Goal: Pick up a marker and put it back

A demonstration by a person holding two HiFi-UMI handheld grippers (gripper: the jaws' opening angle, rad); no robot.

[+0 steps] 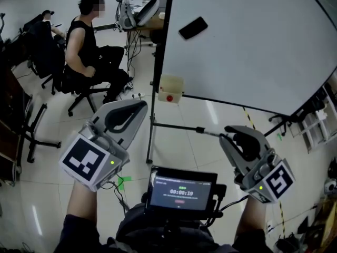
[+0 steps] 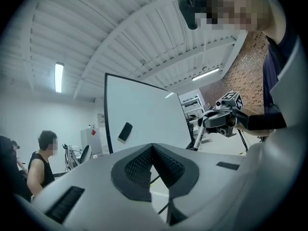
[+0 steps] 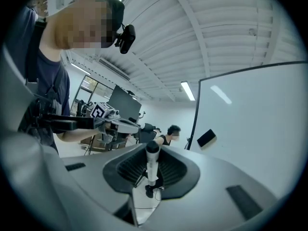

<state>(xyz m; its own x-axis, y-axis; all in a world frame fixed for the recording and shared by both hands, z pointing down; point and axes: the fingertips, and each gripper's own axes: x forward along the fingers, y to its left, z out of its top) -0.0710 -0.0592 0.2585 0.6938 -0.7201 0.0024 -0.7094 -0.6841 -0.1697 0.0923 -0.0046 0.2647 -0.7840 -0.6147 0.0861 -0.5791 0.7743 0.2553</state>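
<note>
The right gripper (image 3: pixel 152 150) pinches a white marker (image 3: pixel 152 166) between its jaws, well off the whiteboard (image 1: pixel 247 41). The left gripper (image 2: pixel 153 150) has its jaws pressed together, empty. The contents of the cream box (image 1: pixel 170 88) at the board's lower corner cannot be seen

The left gripper (image 1: pixel 139 106) and right gripper (image 1: pixel 228 134) have shells of light grey plastic, smooth and matt. Their pads (image 2: pixel 137 170) are black, ribbed and dull, rubber by the look. The marker (image 3: pixel 152 165) has a white plastic barrel with a slight sheen and a black end. The whiteboard (image 1: pixel 247 46) is smooth and faintly glossy, edged by a thin black metal frame (image 1: pixel 154 104). The eraser (image 1: pixel 192 28) near its top edge looks matt black. The floor (image 1: pixel 179 146) is pale, polished and mirrors the lamps. The screen (image 1: pixel 181 191) is glossy glass. The ceiling (image 2: pixel 96 28) is ribbed white sheet metal, and the brick wall (image 2: pixel 250 76) is rough and brown.
</note>
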